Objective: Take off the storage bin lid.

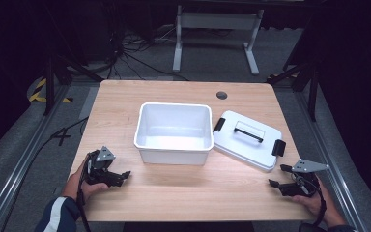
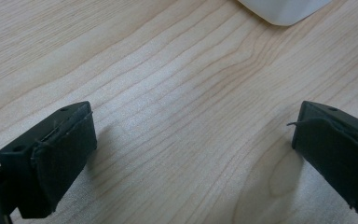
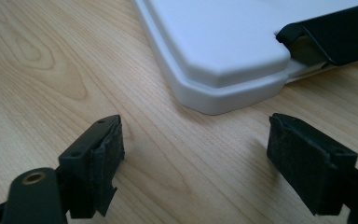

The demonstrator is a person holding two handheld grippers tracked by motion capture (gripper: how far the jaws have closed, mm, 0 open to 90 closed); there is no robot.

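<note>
Nothing begun yet, by the look of it; white box (image 1: pixel 173 133) sits open and empty mid-tabletop (image 1: pixel 183 193), its white lid (image 1: pixel 246 140) w/ black handle and side clips lying flat just beside it, to its right, corner near the box rim; likely job is lid onto box, so all of it's left: grab, lift, seat, maybe clip. Left gripper (image 1: pixel 121 177) rests low at the near-left edge, jaws wide apart, nothing between them but bare wood; box corner shows ahead of it. Right gripper (image 1: pixel 276 176) near-right, jaws also spread wide, empty, aimed at the lid's near corner, not touching it.
</note>
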